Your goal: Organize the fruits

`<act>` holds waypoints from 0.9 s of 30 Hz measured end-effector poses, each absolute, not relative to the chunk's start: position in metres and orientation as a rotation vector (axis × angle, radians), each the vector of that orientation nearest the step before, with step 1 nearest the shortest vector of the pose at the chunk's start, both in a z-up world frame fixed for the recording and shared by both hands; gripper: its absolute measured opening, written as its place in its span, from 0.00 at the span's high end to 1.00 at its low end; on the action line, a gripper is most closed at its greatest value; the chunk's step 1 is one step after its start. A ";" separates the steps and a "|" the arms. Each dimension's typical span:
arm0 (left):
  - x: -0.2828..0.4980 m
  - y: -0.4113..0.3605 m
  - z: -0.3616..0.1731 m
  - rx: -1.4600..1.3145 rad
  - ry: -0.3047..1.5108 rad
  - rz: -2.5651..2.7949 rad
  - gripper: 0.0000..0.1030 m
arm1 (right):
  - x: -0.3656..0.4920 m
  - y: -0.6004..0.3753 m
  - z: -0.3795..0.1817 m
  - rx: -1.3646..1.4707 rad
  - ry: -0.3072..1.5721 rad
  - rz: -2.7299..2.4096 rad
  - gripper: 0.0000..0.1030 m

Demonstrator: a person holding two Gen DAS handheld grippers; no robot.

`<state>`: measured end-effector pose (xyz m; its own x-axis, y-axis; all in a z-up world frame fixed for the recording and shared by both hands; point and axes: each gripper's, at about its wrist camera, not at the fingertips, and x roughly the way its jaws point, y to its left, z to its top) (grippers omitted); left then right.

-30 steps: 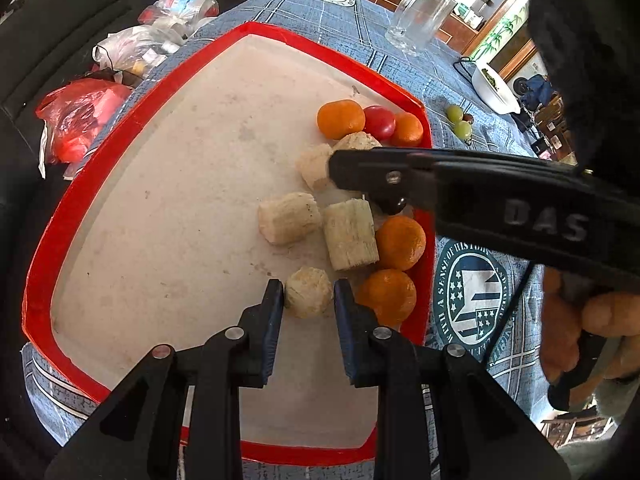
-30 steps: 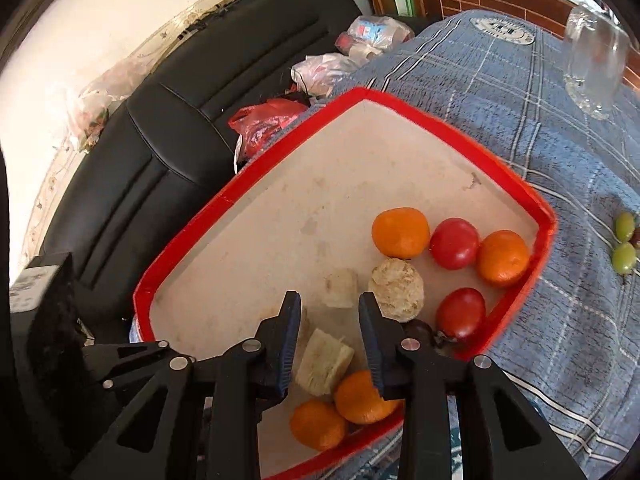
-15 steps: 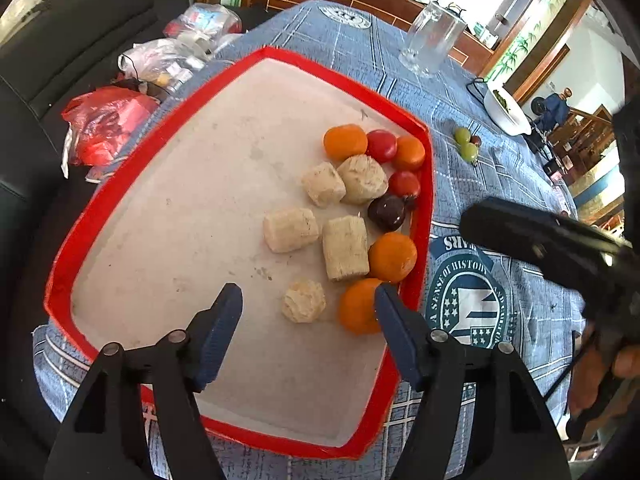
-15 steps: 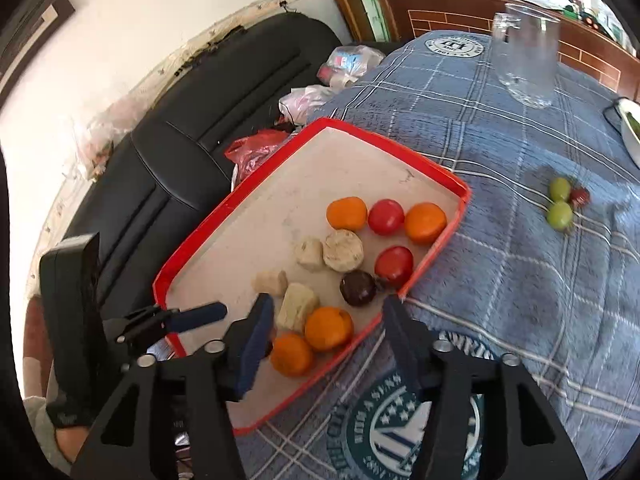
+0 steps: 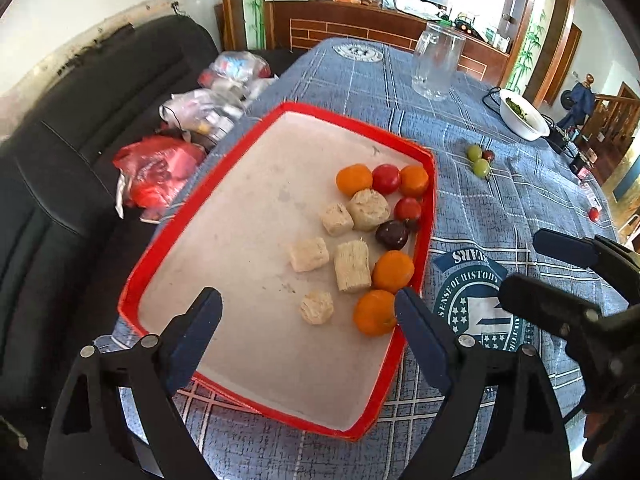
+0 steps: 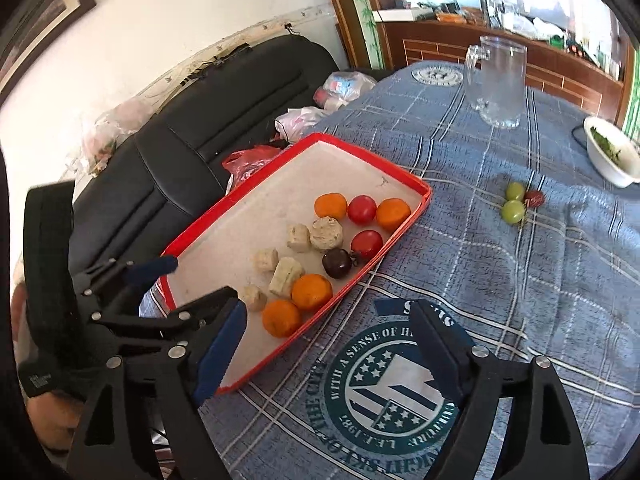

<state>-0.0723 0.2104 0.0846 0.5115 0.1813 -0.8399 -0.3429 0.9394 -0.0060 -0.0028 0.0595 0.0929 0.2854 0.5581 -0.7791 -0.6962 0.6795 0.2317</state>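
A red-rimmed tray (image 5: pixel 192 208) (image 6: pixel 200 236) on the blue tablecloth holds several oranges (image 5: pixel 376 313), red tomatoes (image 5: pixel 386 179), a dark plum (image 5: pixel 392 235) and several beige cut chunks (image 5: pixel 317 307). My left gripper (image 5: pixel 308 320) is open and empty, raised over the tray's near end. My right gripper (image 6: pixel 328 332) is open and empty above the cloth emblem (image 6: pixel 392 384), right of the tray. Two green grapes (image 6: pixel 513 211) and a red fruit (image 6: pixel 535 199) lie on the cloth beyond the tray.
A glass mug (image 6: pixel 498 80) stands at the far end of the table. A white bowl (image 6: pixel 610 156) sits at the far right. A small red fruit (image 5: pixel 594 213) lies near the right edge. Plastic bags (image 5: pixel 160 168) lie on the black sofa (image 5: pixel 60 168) left of the table.
Both grippers have opened wide and pulled back and up from the tray. The left one let go of a beige chunk, which now lies on the tray. The right moved off to the right.
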 end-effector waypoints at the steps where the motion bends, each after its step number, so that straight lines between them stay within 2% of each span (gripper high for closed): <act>1: -0.074 0.209 0.087 -0.172 0.976 0.326 0.14 | -0.005 0.058 0.094 -0.172 0.960 0.844 0.15; 8: -0.081 0.200 0.094 -0.222 0.953 0.339 0.14 | -0.016 0.047 0.097 -0.218 0.945 0.859 0.07; 16: -0.094 0.197 0.102 -0.307 0.923 0.353 0.14 | -0.024 0.035 0.102 -0.248 0.919 0.881 0.06; 27: -0.106 0.178 0.118 -0.145 0.896 0.447 0.14 | -0.033 0.024 0.112 -0.271 0.878 0.917 0.06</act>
